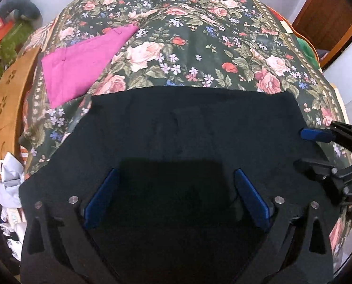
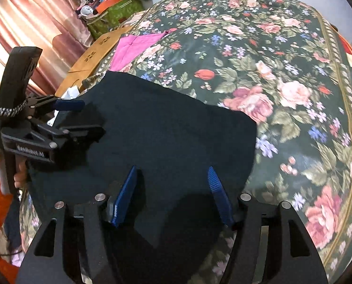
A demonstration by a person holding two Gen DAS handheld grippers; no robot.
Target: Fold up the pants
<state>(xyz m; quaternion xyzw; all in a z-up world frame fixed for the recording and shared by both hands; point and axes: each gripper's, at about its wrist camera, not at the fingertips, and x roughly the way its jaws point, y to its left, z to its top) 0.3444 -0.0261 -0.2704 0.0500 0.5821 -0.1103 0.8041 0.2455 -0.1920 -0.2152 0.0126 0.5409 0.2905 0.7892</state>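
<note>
Across the lower half of both frames, dark pants (image 1: 190, 127) lie flat on a floral bedspread (image 1: 199, 47). Left gripper (image 1: 176, 196) fingers spread open above the cloth, gripping nothing. Right gripper (image 2: 173, 189) likewise open. Pink garment (image 1: 81, 64) lies upper left. Green bag (image 2: 114, 14), upper left, holds assorted items.

a home bedroom: a floral bedspread (image 1: 199, 54) covers the bed, pink curtains (image 2: 22, 28) and piled belongings (image 2: 112, 2) left of it.
</note>
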